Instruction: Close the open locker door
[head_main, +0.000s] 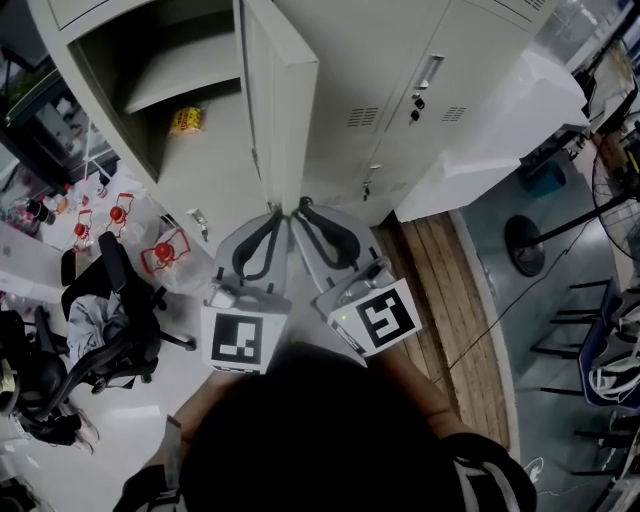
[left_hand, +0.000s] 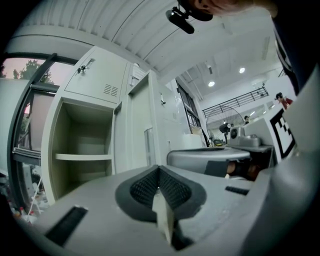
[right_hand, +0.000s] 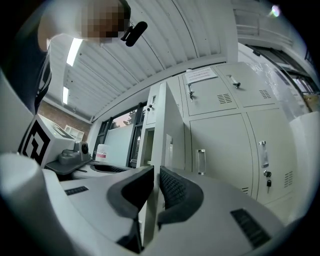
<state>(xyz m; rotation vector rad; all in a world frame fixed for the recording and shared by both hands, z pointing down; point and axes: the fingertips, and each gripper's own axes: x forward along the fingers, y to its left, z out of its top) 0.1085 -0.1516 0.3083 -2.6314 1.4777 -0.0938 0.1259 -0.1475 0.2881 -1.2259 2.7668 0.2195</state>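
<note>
locker door is standing out edge-on toward the person. open compartment is lying to its left, closed lockers are sitting to its right. shelf is sitting inside the compartment, packet is lying on the surface below it. door's free edge is sitting between the jaws of left gripper and right gripper, side by side. bags are lying at the locker base on the left, chair is standing nearer, in front of them. fan is standing well off right.
</note>
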